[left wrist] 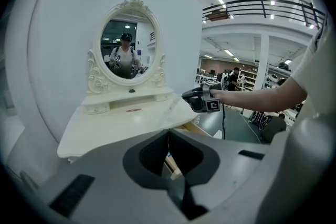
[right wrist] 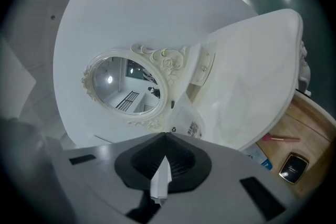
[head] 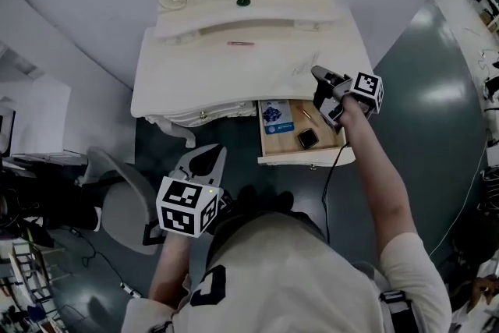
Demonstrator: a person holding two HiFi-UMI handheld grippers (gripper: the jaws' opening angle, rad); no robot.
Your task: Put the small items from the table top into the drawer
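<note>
- Small items (head: pixel 308 138): three in drawer (head: pixel 304 157), one red stick (head: pixel 240 44) on table top (head: pixel 195 82).
- One clear packet (right wrist: pixel 189 120) pinched in my right gripper (right wrist: pixel 165 136), over table top.
- My left gripper (left wrist: pixel 168 132) closed, empty.

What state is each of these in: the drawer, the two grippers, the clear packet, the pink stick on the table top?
Drawer: open, things already inside.
Left gripper: jaws shut, empty.
Right gripper: jaws shut on the clear packet.
Clear packet: held, not yet in the drawer.
Pink stick: lying on the table top.
</note>
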